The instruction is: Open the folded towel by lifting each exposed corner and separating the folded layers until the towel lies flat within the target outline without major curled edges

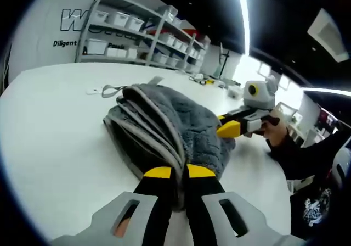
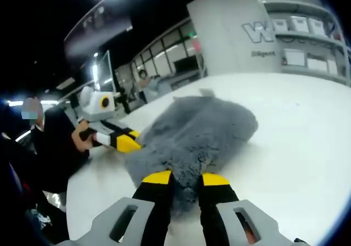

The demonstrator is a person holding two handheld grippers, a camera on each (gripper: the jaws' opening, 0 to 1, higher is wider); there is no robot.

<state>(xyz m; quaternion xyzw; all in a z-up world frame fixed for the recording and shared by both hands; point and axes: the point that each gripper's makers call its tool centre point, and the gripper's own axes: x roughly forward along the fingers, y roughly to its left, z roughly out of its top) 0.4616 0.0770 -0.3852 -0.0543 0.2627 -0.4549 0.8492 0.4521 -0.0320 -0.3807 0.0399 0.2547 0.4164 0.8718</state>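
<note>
**Both grippers on towel**

Grey towel is folded on the white surface. Left gripper: jaws clamped on the near folded edge. Right gripper: jaws pinch the opposite edge, fabric bunched between them. Shelves behind.

The towel is plain dark grey and fluffy, with paler grey edging along its folded layers; in the right gripper view the towel shows no pattern. The desk is white. Each tool has black jaws tipped yellow on a light grey body. At ten o'clock in the left gripper view, white bins sit on grey shelves.
</note>
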